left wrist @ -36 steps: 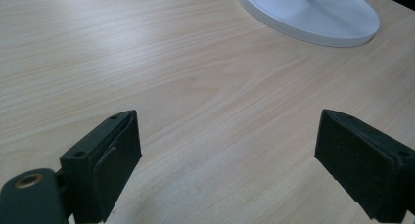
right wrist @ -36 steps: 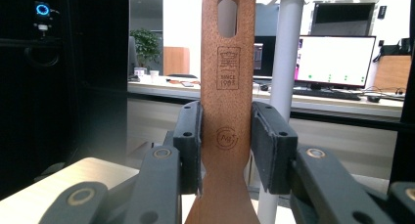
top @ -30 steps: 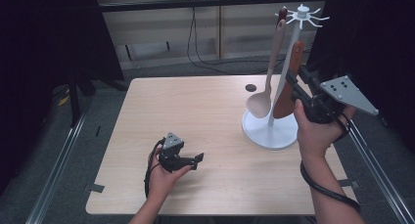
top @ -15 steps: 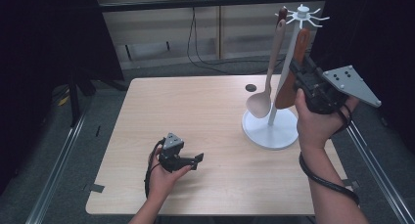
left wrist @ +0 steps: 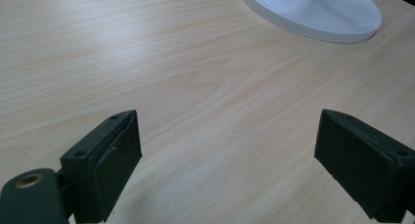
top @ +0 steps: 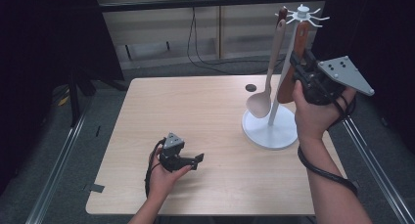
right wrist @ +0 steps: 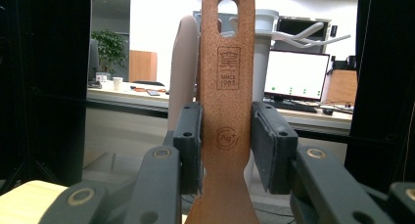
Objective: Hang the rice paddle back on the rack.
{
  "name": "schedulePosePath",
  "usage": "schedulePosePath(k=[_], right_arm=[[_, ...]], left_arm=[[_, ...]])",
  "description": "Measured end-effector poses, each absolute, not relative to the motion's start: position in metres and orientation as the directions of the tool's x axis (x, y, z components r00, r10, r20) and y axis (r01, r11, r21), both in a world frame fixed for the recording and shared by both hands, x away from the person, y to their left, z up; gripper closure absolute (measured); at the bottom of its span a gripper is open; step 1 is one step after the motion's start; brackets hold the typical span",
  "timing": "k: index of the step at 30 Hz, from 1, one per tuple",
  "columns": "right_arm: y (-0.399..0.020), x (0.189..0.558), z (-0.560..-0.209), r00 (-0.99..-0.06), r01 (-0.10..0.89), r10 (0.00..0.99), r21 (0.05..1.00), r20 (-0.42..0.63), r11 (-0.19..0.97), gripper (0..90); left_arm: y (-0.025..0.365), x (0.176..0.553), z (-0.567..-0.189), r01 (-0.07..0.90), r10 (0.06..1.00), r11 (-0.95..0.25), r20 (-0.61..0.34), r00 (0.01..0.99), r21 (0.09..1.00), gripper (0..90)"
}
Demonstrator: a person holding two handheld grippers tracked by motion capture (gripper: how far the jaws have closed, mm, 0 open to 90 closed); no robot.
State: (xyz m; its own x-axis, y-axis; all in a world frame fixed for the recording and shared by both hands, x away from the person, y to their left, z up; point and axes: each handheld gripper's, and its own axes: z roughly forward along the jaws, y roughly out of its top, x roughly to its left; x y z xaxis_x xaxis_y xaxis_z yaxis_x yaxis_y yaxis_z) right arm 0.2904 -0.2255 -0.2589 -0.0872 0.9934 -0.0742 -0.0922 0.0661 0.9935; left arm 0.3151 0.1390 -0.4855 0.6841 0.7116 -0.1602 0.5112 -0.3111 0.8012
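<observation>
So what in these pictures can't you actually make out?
- Brown wooden utensil: its lower end is cut off by the bottom edge in the right gripper view; in the high view the right gripper and hand cover it.
- Its hole and the white rack's hook: whether it hangs there is too small in the high view.
- Small dark spot on the table: too small to identify.
- Left gripper: its jaws' far sides are cut off in the left gripper view.

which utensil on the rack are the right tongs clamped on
The reddish-brown wooden spatula, gripped by the right tongs; the pale spoon hangs free beside it.
</observation>
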Motion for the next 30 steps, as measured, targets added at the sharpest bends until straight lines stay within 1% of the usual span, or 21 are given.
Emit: schedulePosePath(k=[8,10,30], right_arm=[[-0.227,0.298,-0.261,-0.069,-0.074,0.994,0.994,-0.087,0.082,66.9],[-0.227,0.298,-0.261,-0.071,-0.073,0.994,0.994,-0.083,0.077,66.9],[-0.228,0.307,-0.263,-0.059,-0.063,0.996,0.996,-0.074,0.07,66.8]], left_arm=[[0.139,0.315,-0.485,0.51,0.716,-0.299,-0.164,0.679,0.807,10.2],[0.14,0.315,-0.484,0.505,0.713,-0.313,-0.152,0.684,0.805,10.3],[0.139,0.314,-0.482,0.505,0.715,-0.297,-0.162,0.68,0.81,10.3]])
